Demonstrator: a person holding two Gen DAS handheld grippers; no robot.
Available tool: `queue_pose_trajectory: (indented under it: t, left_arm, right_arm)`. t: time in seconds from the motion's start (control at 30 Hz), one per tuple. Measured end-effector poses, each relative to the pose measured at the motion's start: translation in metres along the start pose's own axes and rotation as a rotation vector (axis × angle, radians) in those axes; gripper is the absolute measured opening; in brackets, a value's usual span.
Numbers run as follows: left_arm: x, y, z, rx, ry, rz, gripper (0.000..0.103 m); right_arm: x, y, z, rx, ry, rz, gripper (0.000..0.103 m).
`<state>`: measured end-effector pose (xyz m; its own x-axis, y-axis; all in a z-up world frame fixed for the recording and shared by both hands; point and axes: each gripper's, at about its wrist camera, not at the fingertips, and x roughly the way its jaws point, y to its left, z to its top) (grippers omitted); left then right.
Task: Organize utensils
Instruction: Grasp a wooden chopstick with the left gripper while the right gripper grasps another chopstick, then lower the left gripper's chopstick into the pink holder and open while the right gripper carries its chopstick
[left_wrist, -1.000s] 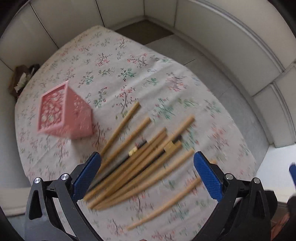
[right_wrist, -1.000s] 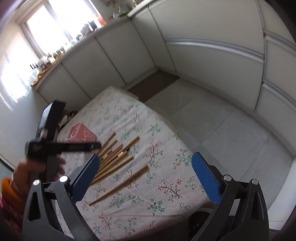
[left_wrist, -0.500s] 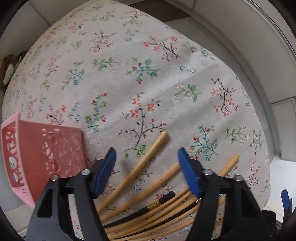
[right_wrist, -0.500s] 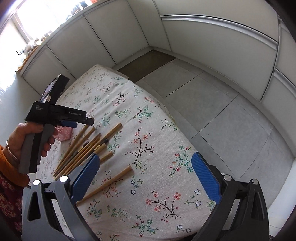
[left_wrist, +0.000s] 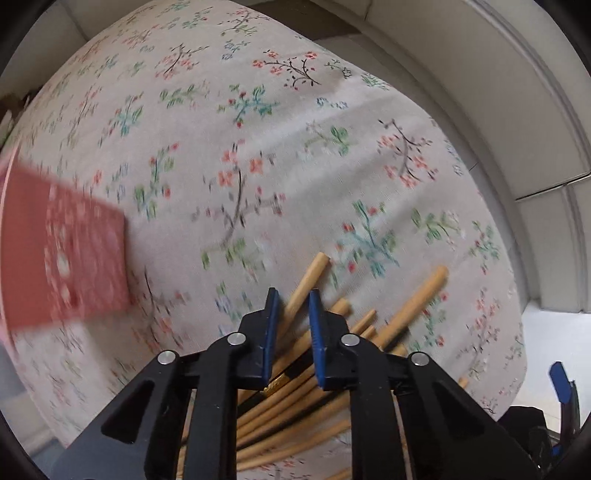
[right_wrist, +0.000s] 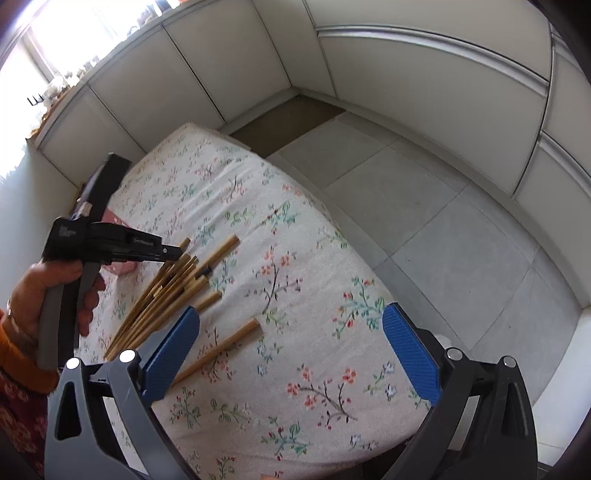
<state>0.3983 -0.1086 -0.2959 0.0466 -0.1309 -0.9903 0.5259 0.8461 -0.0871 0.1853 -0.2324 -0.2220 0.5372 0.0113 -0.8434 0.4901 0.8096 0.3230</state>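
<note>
Chopsticks (left_wrist: 295, 387) lie bunched on the floral-clothed surface (left_wrist: 258, 147) at lower centre, the left gripper (left_wrist: 291, 321) with jaws closed around one wooden stick (left_wrist: 306, 284), the pink basket (left_wrist: 62, 254) at left, the right gripper (right_wrist: 291, 354) gaping wide, holding nothing.

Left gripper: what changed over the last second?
The left gripper dropped toward the chopstick pile and its jaws narrowed from wide open to a slim gap around one chopstick; a firm grip can't be confirmed. The right gripper stayed open above the table, and the lone chopstick hasn't moved.
</note>
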Motion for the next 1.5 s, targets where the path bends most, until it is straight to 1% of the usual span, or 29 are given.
queue_pose_trajectory:
  t: [0.03, 0.1, 0.17, 0.27, 0.33, 0.37, 0.4, 0.43, 0.47, 0.5, 0.53, 0.57, 0.6, 0.67, 0.73, 0.8, 0.83, 0.87, 0.9, 0.93, 0.97, 1.0, 1.03, 1.1, 1.17, 1.23, 1.33, 1.47, 1.5]
  left_arm:
    - [-0.003, 0.005, -0.010, -0.028, -0.020, -0.027, 0.008]
    - [-0.013, 0.013, -0.028, -0.069, -0.075, -0.073, 0.006]
    - [-0.035, 0.023, -0.051, -0.102, -0.180, -0.088, 0.006]
    - [-0.074, 0.035, -0.082, -0.125, -0.306, -0.143, 0.006]
    - [-0.106, 0.035, -0.111, -0.119, -0.398, -0.184, 0.006]
    - [-0.121, 0.038, -0.126, -0.111, -0.443, -0.190, 0.006]
    - [-0.140, 0.022, -0.135, -0.102, -0.477, -0.188, 0.006]
    - [-0.161, 0.019, -0.143, -0.094, -0.520, -0.184, 0.006]
    - [-0.172, 0.019, -0.154, -0.090, -0.562, -0.183, 0.006]
    - [-0.175, 0.020, -0.155, -0.087, -0.589, -0.185, 0.006]
    - [-0.185, 0.021, -0.165, -0.079, -0.636, -0.191, 0.006]
    - [-0.195, 0.018, -0.176, -0.071, -0.662, -0.195, 0.006]
    - [-0.205, 0.016, -0.184, -0.060, -0.700, -0.197, 0.006]
    - [-0.219, 0.015, -0.195, -0.047, -0.757, -0.202, 0.006]
    - [-0.238, 0.016, -0.210, -0.039, -0.806, -0.210, 0.006]
    - [-0.249, 0.016, -0.218, -0.036, -0.845, -0.202, 0.006]
    - [-0.253, 0.019, -0.224, -0.038, -0.860, -0.204, 0.006]
    - [-0.257, 0.021, -0.227, -0.043, -0.876, -0.206, 0.006]
    - [-0.260, 0.023, -0.230, -0.050, -0.888, -0.205, 0.006]
    - [-0.262, 0.025, -0.232, -0.059, -0.896, -0.200, 0.006]
    - [-0.265, 0.026, -0.233, -0.066, -0.899, -0.194, 0.006]
    - [-0.266, 0.027, -0.234, -0.069, -0.903, -0.192, 0.006]
    - [-0.267, 0.027, -0.234, -0.073, -0.908, -0.194, 0.006]
    - [-0.270, 0.026, -0.235, -0.085, -0.909, -0.187, 0.006]
    - [-0.269, 0.023, -0.234, -0.099, -0.900, -0.169, 0.006]
    - [-0.267, 0.021, -0.233, -0.117, -0.894, -0.153, 0.006]
    - [-0.265, 0.016, -0.234, -0.150, -0.891, -0.127, 0.006]
    - [-0.266, 0.010, -0.236, -0.184, -0.886, -0.107, 0.006]
    - [-0.267, 0.008, -0.237, -0.192, -0.889, -0.101, 0.006]
  right_arm:
    - [0.001, 0.001, -0.001, -0.004, 0.013, -0.005, 0.097]
    - [0.005, 0.001, -0.003, 0.002, 0.043, -0.008, 0.097]
    - [0.012, -0.002, -0.004, 0.048, 0.096, 0.002, 0.097]
    - [0.030, -0.003, -0.004, 0.145, 0.209, 0.030, 0.096]
    - [0.043, 0.002, -0.006, 0.200, 0.280, 0.043, 0.093]
    - [0.048, 0.007, -0.007, 0.223, 0.314, 0.041, 0.088]
    - [0.052, 0.013, -0.009, 0.237, 0.333, 0.036, 0.081]
    - [0.056, 0.019, -0.010, 0.252, 0.351, 0.025, 0.079]
    - [0.059, 0.024, -0.011, 0.260, 0.363, 0.014, 0.076]
    - [0.063, 0.030, -0.012, 0.270, 0.378, -0.002, 0.073]
    - [0.068, 0.035, -0.014, 0.285, 0.397, -0.024, 0.072]
    - [0.072, 0.040, -0.015, 0.307, 0.415, -0.042, 0.070]
    - [0.076, 0.045, -0.015, 0.326, 0.431, -0.057, 0.069]
    - [0.082, 0.053, -0.014, 0.361, 0.440, -0.113, 0.069]
    - [0.090, 0.062, -0.010, 0.406, 0.442, -0.185, 0.070]
    - [0.096, 0.073, -0.005, 0.419, 0.439, -0.250, 0.070]
    - [0.098, 0.078, -0.004, 0.417, 0.432, -0.279, 0.069]
    - [0.100, 0.083, -0.002, 0.412, 0.423, -0.308, 0.063]
    - [0.101, 0.089, -0.001, 0.401, 0.404, -0.335, 0.052]
    - [0.102, 0.094, 0.000, 0.387, 0.390, -0.341, 0.044]
    - [0.103, 0.099, 0.001, 0.366, 0.379, -0.324, 0.024]
    - [0.105, 0.102, 0.001, 0.352, 0.375, -0.302, 0.016]
    - [0.105, 0.103, 0.001, 0.339, 0.365, -0.284, 0.015]
    - [0.104, 0.099, 0.000, 0.359, 0.348, -0.210, 0.008]
    - [0.101, 0.094, -0.002, 0.381, 0.324, -0.136, 0.008]
    - [0.091, 0.089, -0.001, 0.374, 0.279, -0.087, 0.008]
    - [0.061, 0.089, 0.005, 0.306, 0.154, 0.016, 0.008]
    - [0.003, 0.103, 0.013, 0.129, -0.072, 0.120, 0.008]
    - [-0.018, 0.108, 0.012, 0.069, -0.151, 0.149, 0.008]
